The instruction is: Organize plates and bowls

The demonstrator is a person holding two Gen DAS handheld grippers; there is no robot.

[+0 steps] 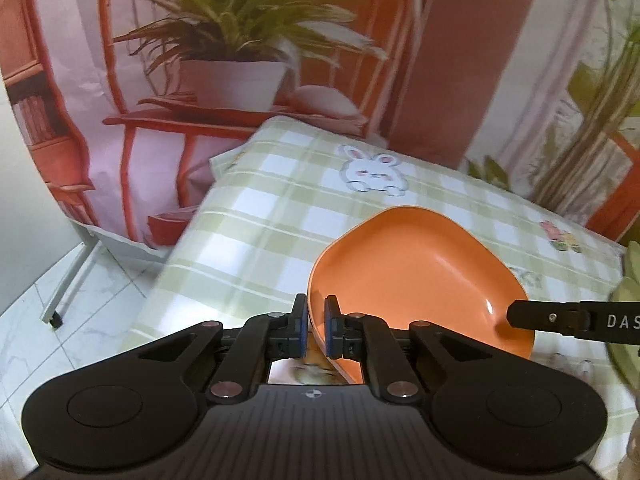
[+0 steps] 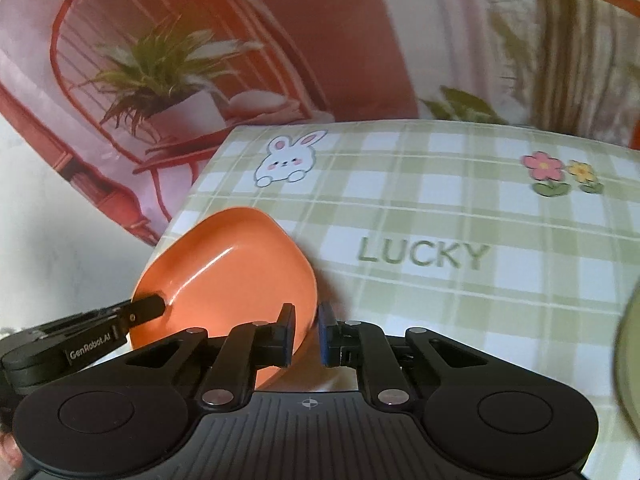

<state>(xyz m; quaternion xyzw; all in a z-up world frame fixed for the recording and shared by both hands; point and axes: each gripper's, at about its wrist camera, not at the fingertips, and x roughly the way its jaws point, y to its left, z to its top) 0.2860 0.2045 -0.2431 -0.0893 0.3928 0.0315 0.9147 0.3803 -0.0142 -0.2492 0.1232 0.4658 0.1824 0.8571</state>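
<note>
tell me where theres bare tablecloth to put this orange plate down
Free: the checked tablecloth between the rabbit print, the LUCKY lettering and the flower print. Crowded: the near left corner, where both grippers pinch the orange plate, and the right edge, where a pale green dish intrudes.

Both wrist cameras sit close above the checked tablecloth, facing the backdrop, sharing the orange plate.

Green letters "LUCKY" printed on the checked tablecloth; "GenRobot.AI" on the left gripper; "DAS", cut off, on the right gripper
</note>
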